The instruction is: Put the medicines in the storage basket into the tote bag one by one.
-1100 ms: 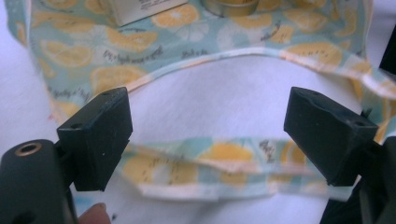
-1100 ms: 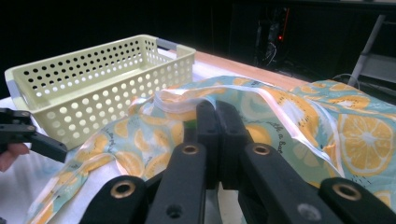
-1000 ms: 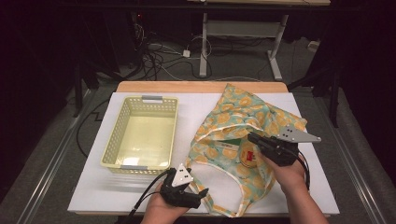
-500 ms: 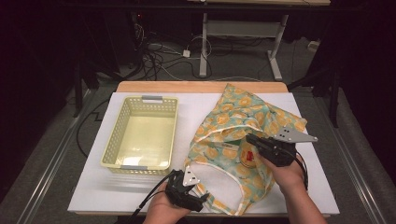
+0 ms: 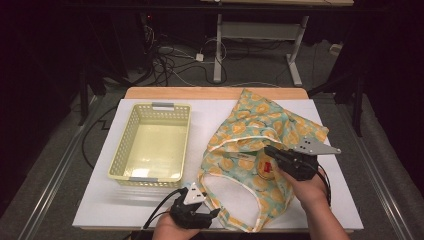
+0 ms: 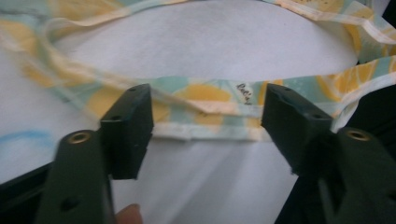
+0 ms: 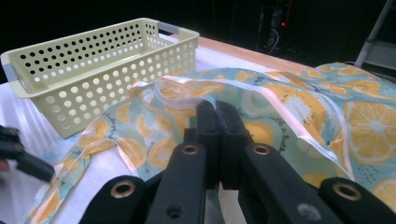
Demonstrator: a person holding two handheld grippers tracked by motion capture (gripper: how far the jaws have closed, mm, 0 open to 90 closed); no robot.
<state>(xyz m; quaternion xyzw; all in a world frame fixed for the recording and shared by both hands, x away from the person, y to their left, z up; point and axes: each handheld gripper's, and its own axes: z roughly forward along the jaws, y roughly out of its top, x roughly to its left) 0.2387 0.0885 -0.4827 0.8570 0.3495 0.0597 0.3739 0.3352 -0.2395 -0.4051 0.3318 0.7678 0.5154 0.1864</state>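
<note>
A teal cloth (image 5: 260, 135) printed with orange slices lies crumpled on the right of the white table; its strap loop (image 5: 235, 222) reaches the front edge. My left gripper (image 5: 212, 214) sits at the front edge, open. In the left gripper view its jaws (image 6: 205, 107) stand on either side of the strap (image 6: 205, 100), apart from it. My right gripper (image 5: 271, 150) lies over the middle of the cloth. Its jaws (image 7: 217, 112) are shut, and the cloth's white-bound edge (image 7: 177, 93) rises up to their tips.
A pale yellow perforated basket (image 5: 150, 145) stands empty on the left half of the table, also seen in the right gripper view (image 7: 93, 70). Bare white table (image 5: 150, 205) lies in front of it. Beyond the table's wooden far edge are cables and desk legs on the floor.
My left gripper has shifted slightly along the front edge and settled at the strap. My right gripper has edged a little left over the cloth.
</note>
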